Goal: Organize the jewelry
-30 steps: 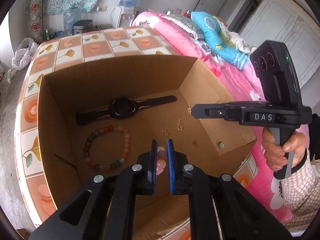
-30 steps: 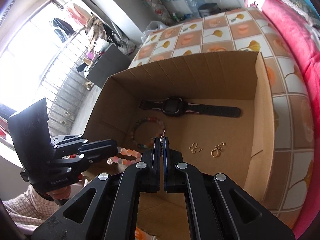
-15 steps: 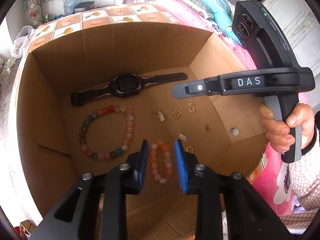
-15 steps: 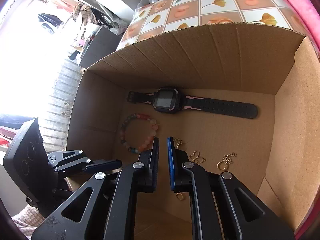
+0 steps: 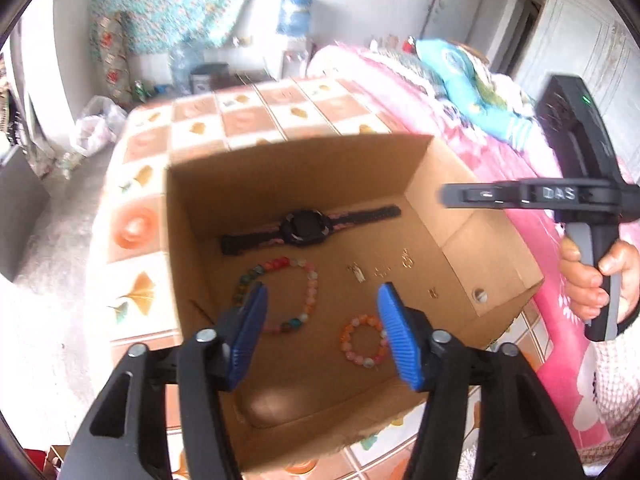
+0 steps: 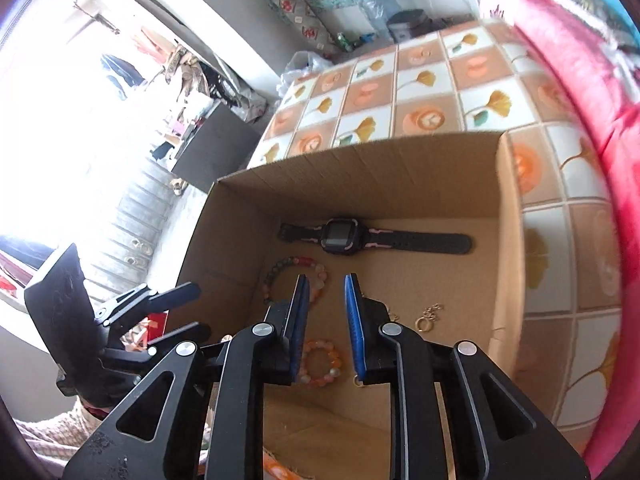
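Both tongs released, empty: left gripper (image 5: 320,334) spread wide, right gripper (image 6: 327,316) parted — lift straight clear of box (image 5: 492,256), avoid snagging orange bracelet (image 5: 363,340).

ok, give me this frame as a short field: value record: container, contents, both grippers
container: open cardboard box on a tiled surface
watch: black watch flat near the far wall
bracelets: multicolour bead bracelet; smaller orange bead bracelet nearer the camera
small pieces: gold pieces loose on the box floor
left gripper: open, empty, above the box
right gripper: open, empty, above the box
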